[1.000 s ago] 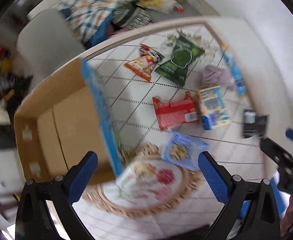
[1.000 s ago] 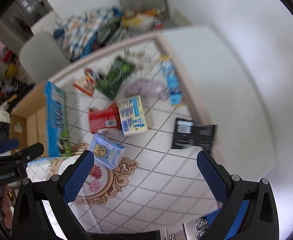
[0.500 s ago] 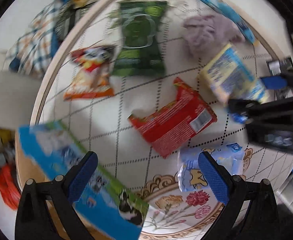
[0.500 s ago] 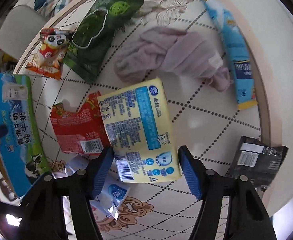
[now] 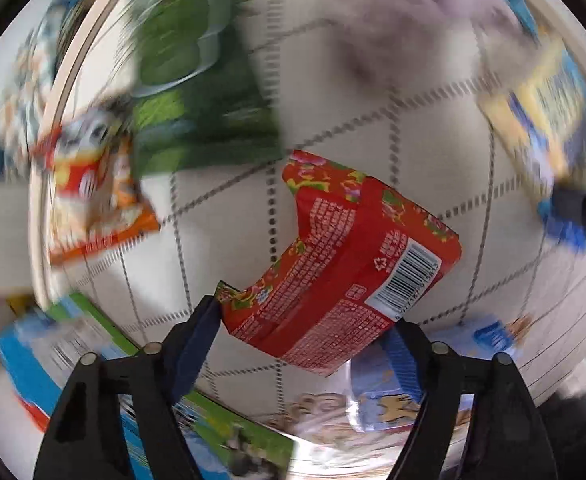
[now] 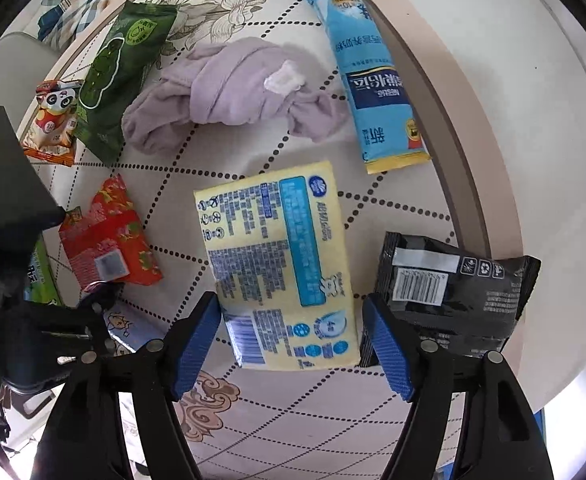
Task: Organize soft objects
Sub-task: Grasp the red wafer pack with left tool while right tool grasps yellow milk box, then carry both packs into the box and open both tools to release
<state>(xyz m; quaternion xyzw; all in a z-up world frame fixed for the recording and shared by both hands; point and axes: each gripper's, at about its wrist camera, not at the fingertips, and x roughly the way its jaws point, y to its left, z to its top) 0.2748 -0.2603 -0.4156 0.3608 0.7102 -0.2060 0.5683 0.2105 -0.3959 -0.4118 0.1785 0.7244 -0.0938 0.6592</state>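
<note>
**Two Packets Caught at Their Near Ends**

Quilted cloth [image 6: 373, 216] covers the desk where both tools work. Nearest, the left tool [image 5: 305, 340] pinches the red packet [image 5: 345, 264] by its near end only; the packet seems raised, long axis running away up-left, barcode rightward. The right tool [image 6: 293, 340] brackets the yellow packet [image 6: 281, 256], lying flat, long axis pointing away; whether the pads press it cannot be told. Such shallow holds on slick film could slip. Farther off lies a lilac cloth [image 6: 229, 88].
</note>
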